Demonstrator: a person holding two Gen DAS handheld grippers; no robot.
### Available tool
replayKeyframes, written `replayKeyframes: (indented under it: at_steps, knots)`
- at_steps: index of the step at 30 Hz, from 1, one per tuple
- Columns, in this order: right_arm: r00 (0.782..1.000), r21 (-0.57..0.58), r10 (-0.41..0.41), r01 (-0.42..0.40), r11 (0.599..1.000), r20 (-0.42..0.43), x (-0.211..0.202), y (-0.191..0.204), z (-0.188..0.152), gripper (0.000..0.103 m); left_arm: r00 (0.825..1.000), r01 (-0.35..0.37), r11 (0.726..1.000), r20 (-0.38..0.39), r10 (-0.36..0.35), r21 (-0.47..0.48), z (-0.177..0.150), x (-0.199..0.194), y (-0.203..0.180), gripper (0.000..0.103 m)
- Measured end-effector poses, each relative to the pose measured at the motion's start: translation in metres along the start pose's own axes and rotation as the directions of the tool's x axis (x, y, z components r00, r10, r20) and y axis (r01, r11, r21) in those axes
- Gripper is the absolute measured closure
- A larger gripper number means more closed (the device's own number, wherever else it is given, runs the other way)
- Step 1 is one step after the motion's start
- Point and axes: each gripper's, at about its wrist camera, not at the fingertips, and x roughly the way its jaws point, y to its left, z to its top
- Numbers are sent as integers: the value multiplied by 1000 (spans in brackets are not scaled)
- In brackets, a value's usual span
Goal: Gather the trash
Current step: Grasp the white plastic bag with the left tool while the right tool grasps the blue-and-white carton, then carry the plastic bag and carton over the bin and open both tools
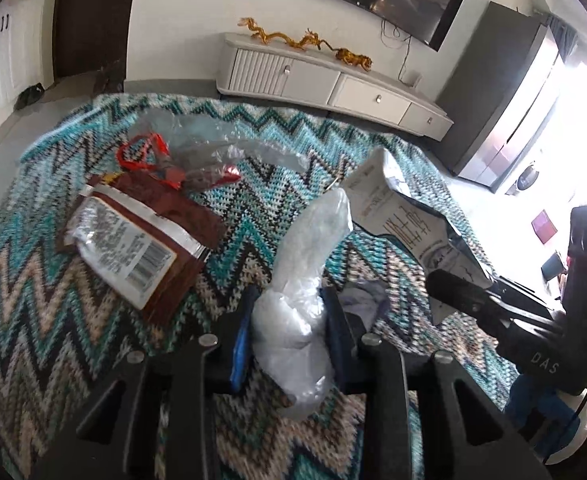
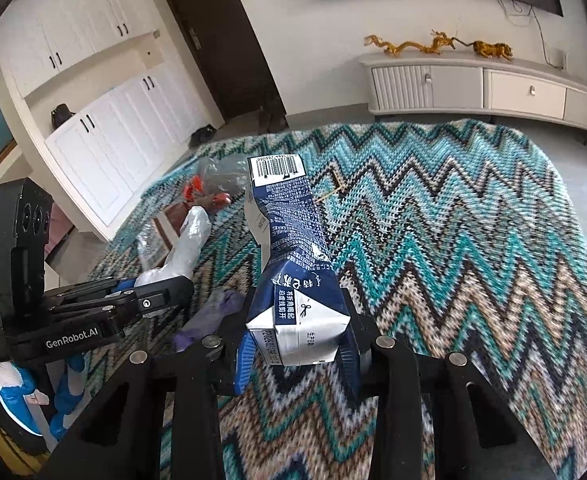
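My left gripper [image 1: 289, 304] is shut on a crumpled whitish plastic bag [image 1: 309, 256] that sticks up from between its pads above the zigzag knitted cloth [image 1: 53, 320]. My right gripper [image 2: 297, 320] is shut on a crushed blue-and-white drink carton [image 2: 289, 240], barcode end pointing away. In the right wrist view the left gripper [image 2: 161, 292] is at the left with its bag [image 2: 185, 248]. A brown wrapper with a barcode label [image 1: 133, 244], a red wrapper [image 1: 149, 156] and a clear plastic film [image 1: 213, 140] lie on the cloth at the left.
A purple scrap [image 2: 213, 312] lies on the cloth between the two grippers. A thin stick [image 2: 333, 188] lies farther back. Beyond the cloth stand a low white cabinet [image 2: 493, 88], a dark door [image 2: 221, 40] and white cupboards [image 2: 93, 132].
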Motion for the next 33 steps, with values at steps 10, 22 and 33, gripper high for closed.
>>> replayKeyframes:
  at_steps: [10, 22, 33]
  knots:
    - [994, -15, -34, 35, 999, 104, -86, 6, -23, 67, 986, -96, 995, 139, 93, 16, -18, -77, -31, 72]
    - [974, 10, -76, 75, 997, 215, -176, -3, -56, 67, 933, -229, 965, 311, 181, 126, -45, -149, -101, 72]
    - [944, 156, -172, 132, 979, 281, -223, -86, -86, 67, 969, -178, 928, 223, 107, 328, -35, -99, -204, 72]
